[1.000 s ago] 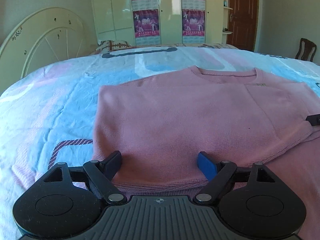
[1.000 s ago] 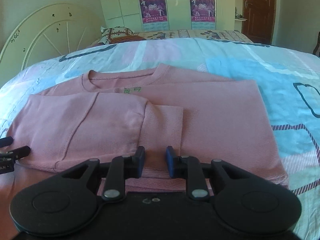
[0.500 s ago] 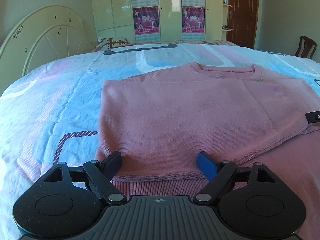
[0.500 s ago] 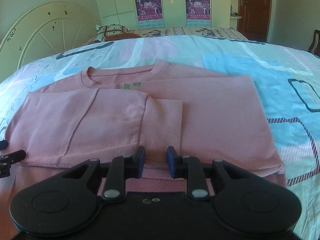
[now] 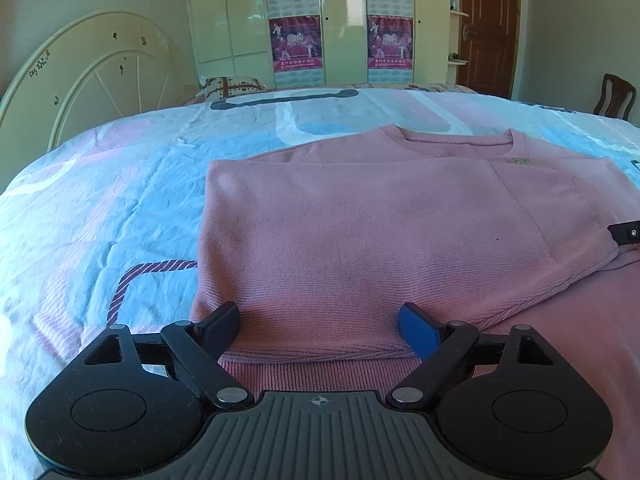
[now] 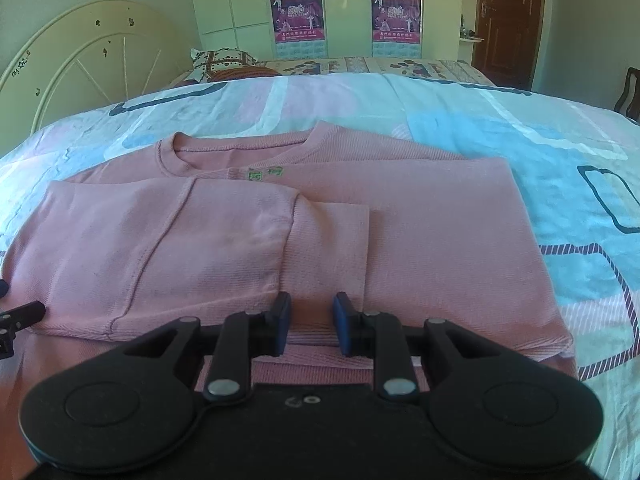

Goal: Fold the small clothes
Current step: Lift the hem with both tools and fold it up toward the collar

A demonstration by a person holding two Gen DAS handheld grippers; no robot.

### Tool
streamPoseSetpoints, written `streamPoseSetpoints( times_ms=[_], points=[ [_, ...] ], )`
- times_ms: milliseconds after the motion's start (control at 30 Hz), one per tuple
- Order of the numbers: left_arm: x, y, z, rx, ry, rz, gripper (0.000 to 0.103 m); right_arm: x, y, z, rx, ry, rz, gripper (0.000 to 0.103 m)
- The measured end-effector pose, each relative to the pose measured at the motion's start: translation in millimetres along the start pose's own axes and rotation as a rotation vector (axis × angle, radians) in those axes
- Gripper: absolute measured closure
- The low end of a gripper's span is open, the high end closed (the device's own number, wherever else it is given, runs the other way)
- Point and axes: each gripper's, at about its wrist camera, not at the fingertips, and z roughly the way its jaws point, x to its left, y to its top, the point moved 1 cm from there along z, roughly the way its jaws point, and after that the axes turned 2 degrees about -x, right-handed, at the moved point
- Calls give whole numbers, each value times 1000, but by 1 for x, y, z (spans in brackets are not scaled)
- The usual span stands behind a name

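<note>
A pink knit sweater [image 5: 380,232] lies flat on the bed, its sleeves folded in across the body; it also shows in the right wrist view [image 6: 256,240], collar and green label at the far end. My left gripper [image 5: 320,330] is wide open and empty, just above the near hem on the sweater's left side. My right gripper [image 6: 308,320] is partly open with a narrow gap and empty, over the near hem by the folded sleeve cuff [image 6: 328,256]. Each gripper's tip shows at the edge of the other's view.
The bedspread [image 5: 120,208] is patterned in blue, pink and white. A cream headboard [image 5: 92,84] stands at the left, a pillow [image 6: 224,62] at the far end. Wardrobes with posters [image 5: 296,44], a brown door [image 5: 488,28] and a chair [image 5: 616,96] stand beyond the bed.
Both grippers have drawn back toward the near hem and risen slightly, so more of the sweater and bed shows. The jaw openings have not changed.
</note>
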Motion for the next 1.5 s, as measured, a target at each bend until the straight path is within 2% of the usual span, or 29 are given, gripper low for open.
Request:
streamPoseSetpoints(
  times_ms=[300,467,567,700,867,1033,1300,1400,1500],
  points=[
    [-4,11,3,58,37,15,12,3,7,-1,31,9,-64,79],
    [-8,0,-30,36,57,7,11,-12,1,-40,-29,39,-27,76],
    [-11,-22,-53,50,66,12,11,-28,-17,-69,-45,52,-26,74],
    [-10,-53,-88,57,80,1,11,-59,-49,-104,-28,56,5,68],
    [-7,-81,-124,60,109,-28,11,-95,-91,-144,-8,44,59,67],
    [-8,-99,-159,41,133,-34,12,-109,-120,-179,-22,50,84,67],
    [5,-139,-202,65,186,-48,12,-124,-163,-215,-14,82,125,66],
    [11,-152,-215,80,161,-80,12,-129,-175,-221,-7,98,159,65],
    [19,-160,-226,73,109,-155,12,-133,-188,-225,3,114,194,64]
  ],
)
